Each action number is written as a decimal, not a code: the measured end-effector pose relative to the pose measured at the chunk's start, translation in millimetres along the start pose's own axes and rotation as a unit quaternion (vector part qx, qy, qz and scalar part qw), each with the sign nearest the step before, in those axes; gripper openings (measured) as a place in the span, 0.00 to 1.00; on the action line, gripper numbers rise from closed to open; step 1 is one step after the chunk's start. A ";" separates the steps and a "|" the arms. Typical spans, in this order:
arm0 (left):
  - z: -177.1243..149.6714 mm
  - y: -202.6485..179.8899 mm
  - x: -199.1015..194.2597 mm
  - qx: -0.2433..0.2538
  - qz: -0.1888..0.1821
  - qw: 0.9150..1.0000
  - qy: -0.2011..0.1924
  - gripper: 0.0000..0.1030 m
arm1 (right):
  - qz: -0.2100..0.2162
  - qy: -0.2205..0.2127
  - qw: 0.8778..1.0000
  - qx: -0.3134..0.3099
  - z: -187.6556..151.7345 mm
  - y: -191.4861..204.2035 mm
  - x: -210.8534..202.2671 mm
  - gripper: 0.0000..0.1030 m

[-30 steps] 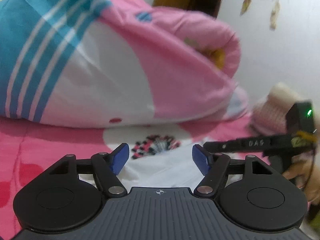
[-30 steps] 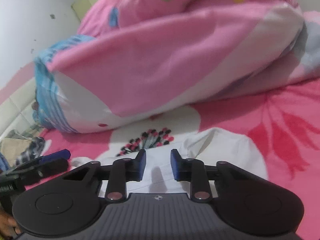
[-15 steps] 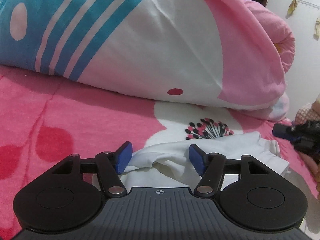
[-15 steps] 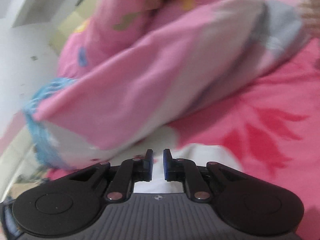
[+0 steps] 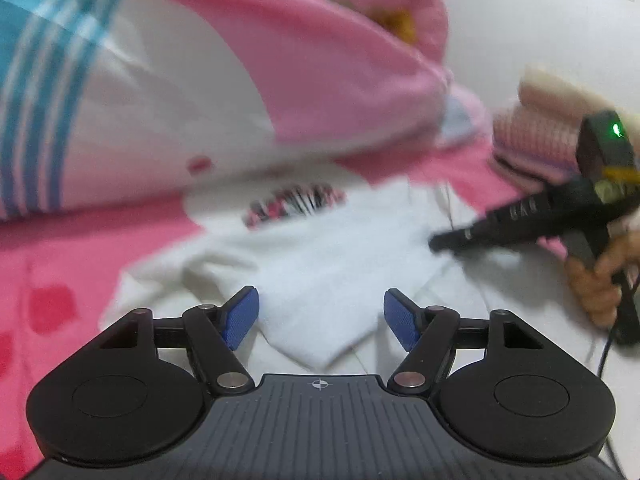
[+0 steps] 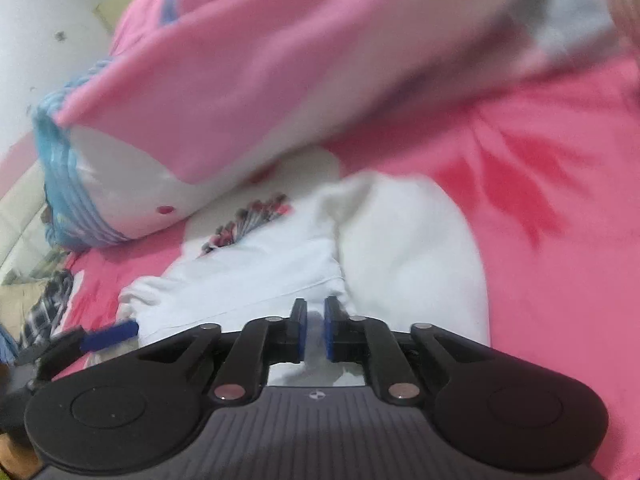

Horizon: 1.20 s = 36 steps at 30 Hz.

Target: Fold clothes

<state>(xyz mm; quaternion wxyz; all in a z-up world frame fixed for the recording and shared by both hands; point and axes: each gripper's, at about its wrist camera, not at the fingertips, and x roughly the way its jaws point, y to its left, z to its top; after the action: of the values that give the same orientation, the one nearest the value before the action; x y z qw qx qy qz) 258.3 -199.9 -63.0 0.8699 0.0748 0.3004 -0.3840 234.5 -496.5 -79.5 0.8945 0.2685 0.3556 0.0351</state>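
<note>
Behind white garment (image 6: pixel 280 264), pink quilt (image 6: pixel 300 60) looms.

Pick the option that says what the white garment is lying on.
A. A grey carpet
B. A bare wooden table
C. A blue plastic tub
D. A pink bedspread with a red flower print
D: the white garment is spread flat on the pink bedspread, whose red petal shapes show beside it, with a rolled pink and white quilt behind.

Both wrist views low, close, angled down over bed; share white garment (image 5: pixel 320 264) (image 6: pixel 280 276), quilt (image 5: pixel 160 100).
</note>
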 end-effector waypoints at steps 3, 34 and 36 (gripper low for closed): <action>-2.5 1.3 -1.8 -0.003 0.002 1.000 0.000 0.67 | 0.014 -0.010 1.000 0.020 1.7 -3.2 -11.8 0.08; -50.3 -59.5 -207.0 -0.017 0.002 0.999 -0.027 1.00 | 0.051 -0.089 0.991 -0.082 -157.7 124.4 -257.9 0.14; -68.6 -65.2 -217.1 -0.032 0.008 0.999 -0.019 1.00 | 0.039 -0.090 0.991 -0.088 -190.1 134.0 -262.6 0.18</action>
<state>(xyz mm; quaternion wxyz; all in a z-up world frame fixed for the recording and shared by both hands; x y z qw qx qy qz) 66.0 -85.1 14.0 0.8802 0.0423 0.2957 -0.3688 -68.4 -362.1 35.7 0.9411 0.2044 0.2585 0.0764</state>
